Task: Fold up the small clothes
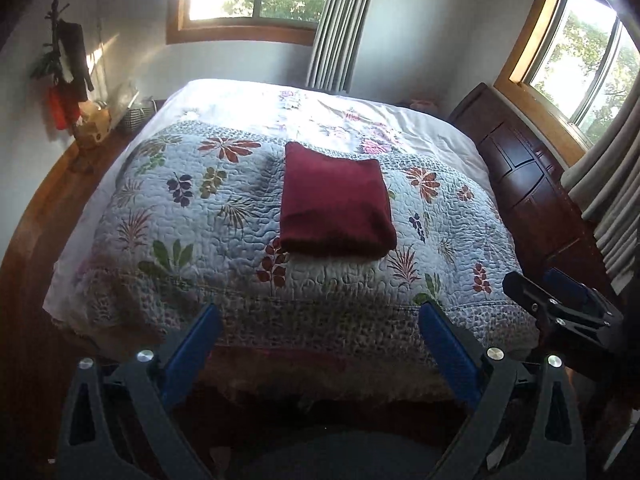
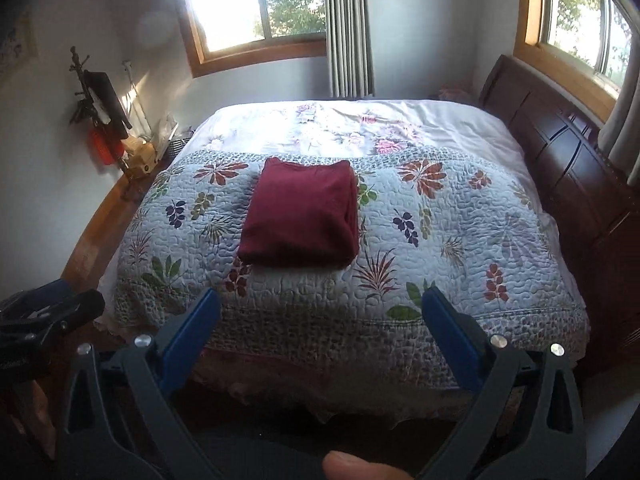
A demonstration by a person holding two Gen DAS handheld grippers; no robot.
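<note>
Maroon garment (image 1: 336, 200) lies folded on floral quilt (image 1: 200, 216)

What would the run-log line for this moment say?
garment: dark red cloth folded, flat on quilt | left hand-held gripper: open, empty, off bed | right hand-held gripper: open, empty | stage: fold looks done

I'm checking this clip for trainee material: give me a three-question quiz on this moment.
1. True or false: the dark red garment lies folded on the floral quilt.
2. Both sets of jaws are: A) shut on cloth B) open and empty C) out of view
3. Fill in: the left gripper and right gripper hang near the bed's ____ edge, short of the garment.

Key: 1 true; 2 B; 3 near
</note>
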